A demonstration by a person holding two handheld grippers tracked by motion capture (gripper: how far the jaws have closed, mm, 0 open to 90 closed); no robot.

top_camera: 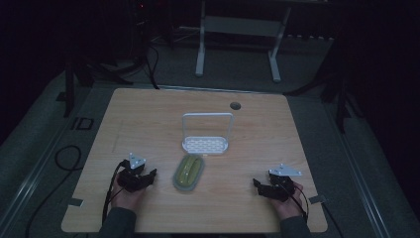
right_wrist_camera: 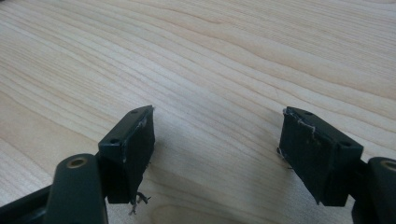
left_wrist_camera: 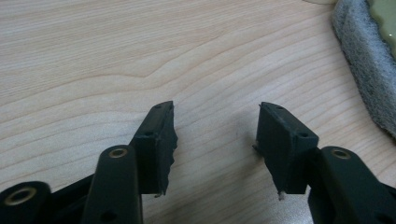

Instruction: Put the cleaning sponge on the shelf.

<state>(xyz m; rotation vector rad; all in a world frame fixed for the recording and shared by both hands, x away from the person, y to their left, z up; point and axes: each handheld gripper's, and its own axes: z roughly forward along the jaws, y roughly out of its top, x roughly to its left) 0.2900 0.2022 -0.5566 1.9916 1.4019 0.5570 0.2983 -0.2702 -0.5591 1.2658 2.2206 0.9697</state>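
A yellow-green sponge with a grey underside (top_camera: 188, 172) lies at the middle of the wooden table (top_camera: 148, 119); its grey edge (left_wrist_camera: 366, 65) reaches into the left gripper view at the upper right. Just behind it stands a white rack with a tall wire handle (top_camera: 205, 144). My left gripper (top_camera: 147, 174) rests low over the table, left of the sponge, jaws open and empty (left_wrist_camera: 215, 126). At the table's near right my right gripper (top_camera: 257, 184) also stands open over bare wood (right_wrist_camera: 217, 130), nothing between its fingers.
A round cable hole (top_camera: 235, 105) sits near the table's far edge. Beyond the table a white frame stand (top_camera: 237, 29) stands on the dark floor. Cables (top_camera: 64, 158) trail on the floor at the left. Bare wood lies around both grippers.
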